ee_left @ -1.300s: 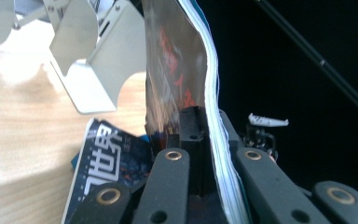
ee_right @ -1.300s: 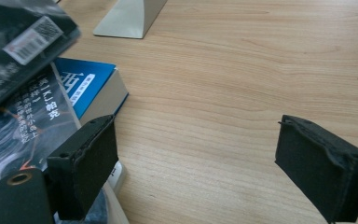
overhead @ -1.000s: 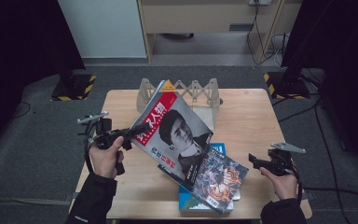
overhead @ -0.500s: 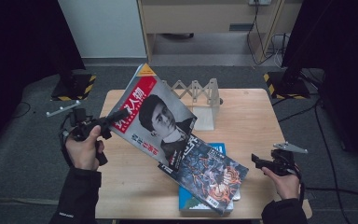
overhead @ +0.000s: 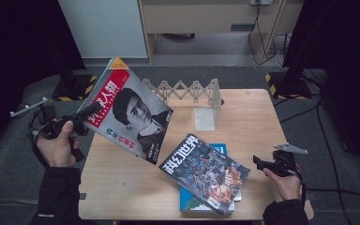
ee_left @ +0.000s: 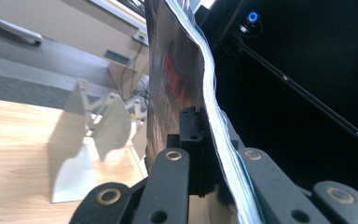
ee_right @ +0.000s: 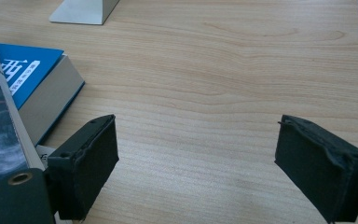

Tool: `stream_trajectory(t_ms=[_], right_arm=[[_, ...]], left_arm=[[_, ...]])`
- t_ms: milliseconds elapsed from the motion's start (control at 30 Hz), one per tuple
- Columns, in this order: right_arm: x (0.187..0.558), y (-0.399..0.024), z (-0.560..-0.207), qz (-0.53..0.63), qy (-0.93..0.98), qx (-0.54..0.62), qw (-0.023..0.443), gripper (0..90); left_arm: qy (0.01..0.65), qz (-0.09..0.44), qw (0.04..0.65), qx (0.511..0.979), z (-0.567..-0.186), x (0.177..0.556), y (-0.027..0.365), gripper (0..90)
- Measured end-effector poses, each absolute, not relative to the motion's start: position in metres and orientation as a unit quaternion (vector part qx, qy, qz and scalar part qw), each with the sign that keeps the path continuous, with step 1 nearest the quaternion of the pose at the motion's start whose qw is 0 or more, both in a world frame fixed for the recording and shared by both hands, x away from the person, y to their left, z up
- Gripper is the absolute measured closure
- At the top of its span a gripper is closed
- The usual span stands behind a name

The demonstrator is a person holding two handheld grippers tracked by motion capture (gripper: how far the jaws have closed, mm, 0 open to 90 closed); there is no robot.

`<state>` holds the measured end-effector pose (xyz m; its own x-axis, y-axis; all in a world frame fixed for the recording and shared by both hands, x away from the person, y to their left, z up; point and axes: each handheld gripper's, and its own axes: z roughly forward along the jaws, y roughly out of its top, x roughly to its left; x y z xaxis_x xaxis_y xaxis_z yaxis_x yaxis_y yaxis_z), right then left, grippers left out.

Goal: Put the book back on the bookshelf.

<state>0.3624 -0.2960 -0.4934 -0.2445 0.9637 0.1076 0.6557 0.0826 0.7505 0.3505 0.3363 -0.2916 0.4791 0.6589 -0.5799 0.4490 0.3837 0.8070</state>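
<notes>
My left gripper is shut on the left edge of a magazine with a red title block and a portrait on its cover. It holds the magazine tilted in the air over the table's left side. In the left gripper view the magazine stands edge-on between the black jaws of my left gripper. My right gripper rests low near the table's right front edge. It is open with nothing between its pads, just right of the book stack.
A dark illustrated magazine lies on a blue book at the table's front centre; the book's corner sits left of my right gripper. A wooden folding rack and a white bookend stand at the back.
The left hand has carried the portrait magazine leftward and upward, away from the stack. The right hand and the stack have stayed where they were.
</notes>
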Motion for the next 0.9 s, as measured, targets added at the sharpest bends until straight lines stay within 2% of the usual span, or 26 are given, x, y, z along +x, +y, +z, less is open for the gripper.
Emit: stream_trajectory(t_ms=[433, 900], right_arm=[[0.364, -0.297, -0.496, 0.353, 0.703, 0.579, 0.214, 13.2], [0.367, -0.299, -0.497, 0.352, 0.703, 0.578, 0.221, 13.1]], left_arm=[[0.527, 0.11, 0.65, 0.536, -0.283, 0.365, 0.351, 86.1], [0.538, 0.176, 0.62, 0.544, -0.268, 0.4, 0.337, 86.1]])
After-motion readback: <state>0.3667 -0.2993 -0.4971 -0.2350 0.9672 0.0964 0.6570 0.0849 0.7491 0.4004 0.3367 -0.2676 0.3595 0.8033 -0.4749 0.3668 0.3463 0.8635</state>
